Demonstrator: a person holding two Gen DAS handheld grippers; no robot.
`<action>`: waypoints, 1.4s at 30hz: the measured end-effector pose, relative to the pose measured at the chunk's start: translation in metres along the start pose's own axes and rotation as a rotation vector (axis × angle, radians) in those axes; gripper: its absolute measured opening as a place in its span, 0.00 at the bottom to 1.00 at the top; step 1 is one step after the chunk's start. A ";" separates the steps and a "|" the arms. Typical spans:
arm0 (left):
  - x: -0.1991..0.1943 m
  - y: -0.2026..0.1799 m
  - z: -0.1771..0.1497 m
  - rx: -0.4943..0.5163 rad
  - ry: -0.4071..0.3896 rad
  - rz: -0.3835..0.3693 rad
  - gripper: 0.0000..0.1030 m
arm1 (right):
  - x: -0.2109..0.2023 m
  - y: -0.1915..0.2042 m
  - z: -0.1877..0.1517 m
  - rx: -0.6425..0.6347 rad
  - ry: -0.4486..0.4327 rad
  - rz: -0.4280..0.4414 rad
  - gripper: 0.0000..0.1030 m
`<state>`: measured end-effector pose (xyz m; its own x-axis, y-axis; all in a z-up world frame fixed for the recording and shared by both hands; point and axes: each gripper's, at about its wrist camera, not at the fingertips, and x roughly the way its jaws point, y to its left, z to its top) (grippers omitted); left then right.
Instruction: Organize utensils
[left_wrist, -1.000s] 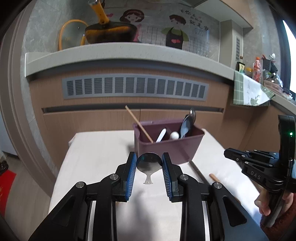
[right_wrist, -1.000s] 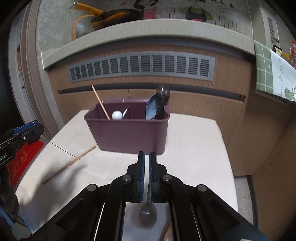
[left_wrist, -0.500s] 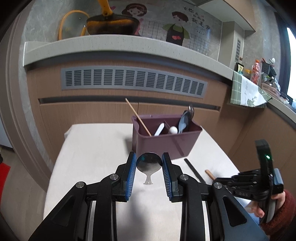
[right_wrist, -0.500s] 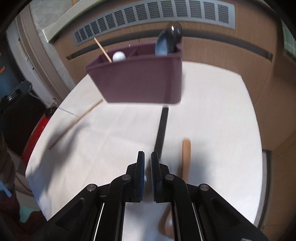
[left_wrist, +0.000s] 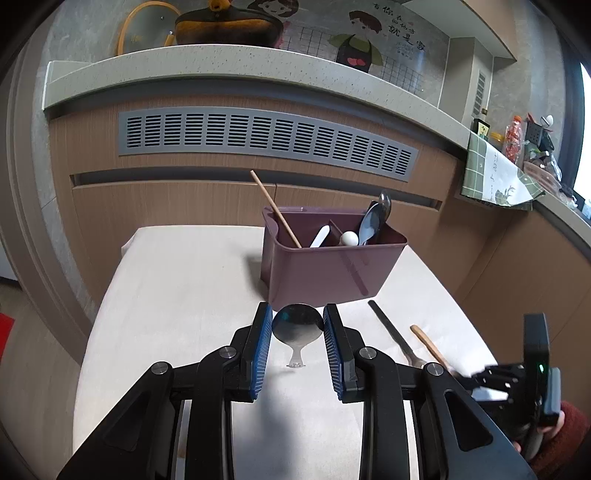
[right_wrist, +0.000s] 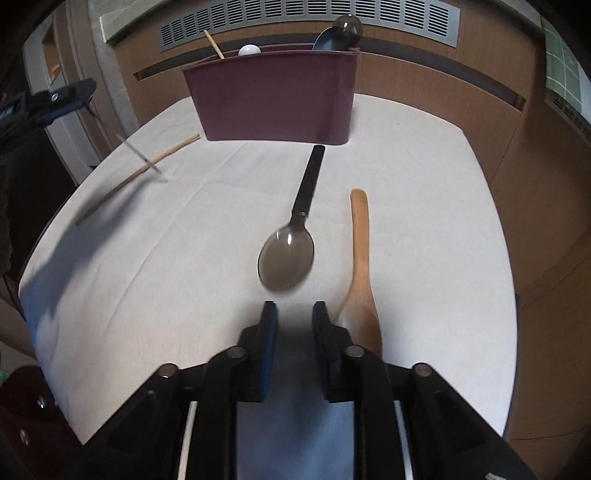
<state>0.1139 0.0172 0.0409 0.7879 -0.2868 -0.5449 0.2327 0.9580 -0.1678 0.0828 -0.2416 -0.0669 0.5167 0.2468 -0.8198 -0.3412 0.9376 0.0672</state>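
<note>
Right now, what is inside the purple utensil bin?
In the purple bin, left compartment: a wooden chopstick and a white handle. Right compartment: a white ball-ended piece and dark spoons. Their lower ends and the bin's floor are hidden by its walls.

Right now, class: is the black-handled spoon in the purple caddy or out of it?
Out. The black-handled spoon lies flat on the white tablecloth, in front of the purple caddy.
</note>
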 end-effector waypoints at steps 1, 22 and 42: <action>0.001 0.000 0.000 -0.001 0.002 0.000 0.28 | 0.003 -0.001 0.005 0.011 -0.002 0.011 0.25; 0.007 0.005 -0.001 -0.008 0.030 -0.018 0.28 | 0.075 -0.006 0.114 -0.009 0.045 -0.090 0.10; -0.045 -0.015 0.062 0.042 -0.176 -0.051 0.28 | -0.074 0.009 0.116 0.064 -0.512 -0.068 0.10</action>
<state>0.1105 0.0163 0.1183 0.8612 -0.3335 -0.3836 0.2959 0.9425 -0.1552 0.1324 -0.2234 0.0605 0.8596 0.2578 -0.4412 -0.2532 0.9648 0.0706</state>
